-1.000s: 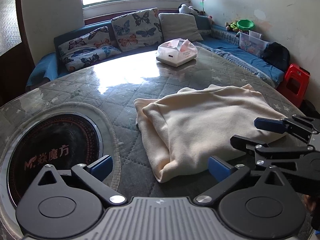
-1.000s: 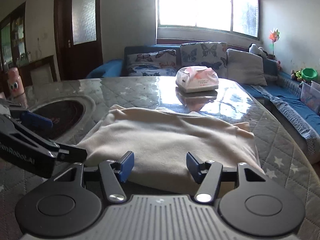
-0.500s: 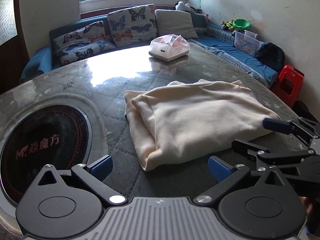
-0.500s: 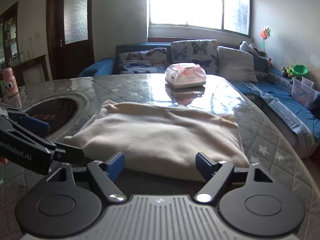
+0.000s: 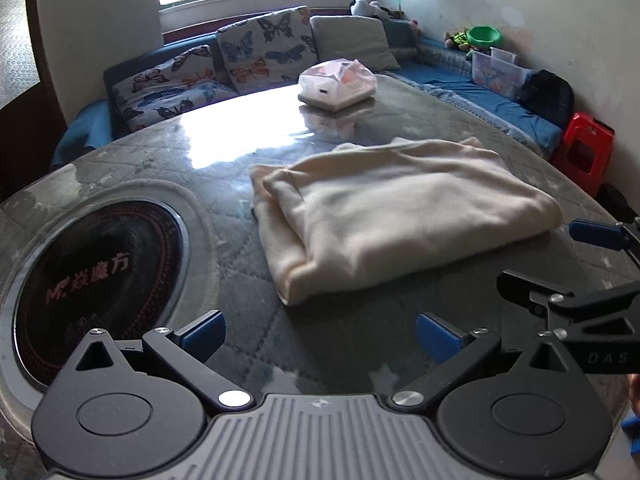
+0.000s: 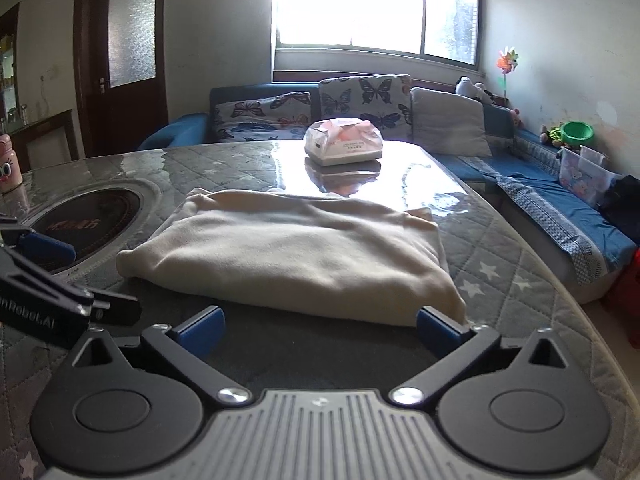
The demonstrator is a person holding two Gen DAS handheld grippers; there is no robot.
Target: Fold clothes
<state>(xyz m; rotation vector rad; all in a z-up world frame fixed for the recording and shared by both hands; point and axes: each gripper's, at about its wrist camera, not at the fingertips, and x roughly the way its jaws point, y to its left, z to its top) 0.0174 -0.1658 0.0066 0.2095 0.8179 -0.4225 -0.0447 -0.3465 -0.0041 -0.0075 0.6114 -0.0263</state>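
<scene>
Cream fleecy garment (image 6: 296,256), folded into a soft rectangle, lies on the glossy quilted table (image 6: 500,264). Left gripper (image 5: 318,338) spread wide, empty. Right gripper (image 6: 318,330) jaws have just been opening, nothing between them; far garment edge hidden.
</scene>
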